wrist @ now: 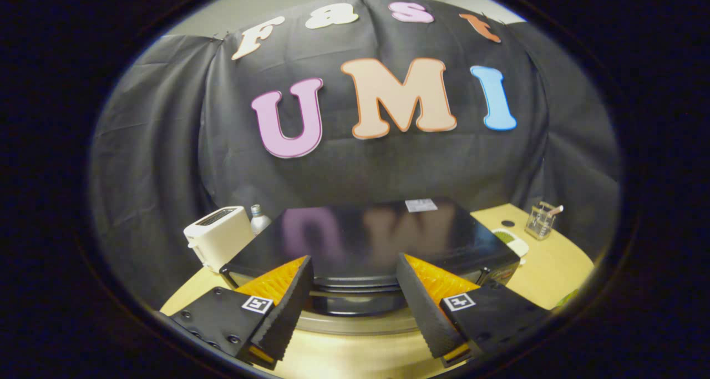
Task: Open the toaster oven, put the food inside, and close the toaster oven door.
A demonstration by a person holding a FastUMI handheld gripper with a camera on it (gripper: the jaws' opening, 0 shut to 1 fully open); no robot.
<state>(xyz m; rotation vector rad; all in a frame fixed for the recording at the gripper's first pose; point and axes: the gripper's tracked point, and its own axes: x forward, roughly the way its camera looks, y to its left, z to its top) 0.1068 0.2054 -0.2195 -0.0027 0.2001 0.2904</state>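
Tongs (355, 290) spread, nothing between them, hanging over worktop (554, 268) edge. Just ahead: one oven (383, 240), black, glossy top, door appears closed, handle bar at its front in gap between tongs. Beyond oven to left: one white toaster (217, 236), one bottle (258, 218) just behind it. Beyond to right: one green-and-white dish (513, 243), one glass cup (541, 221), well apart from tongs. Food not identifiable. Risk: tongs come in too high, slide over glossy top, miss handle; hard pull could drag oven forward.
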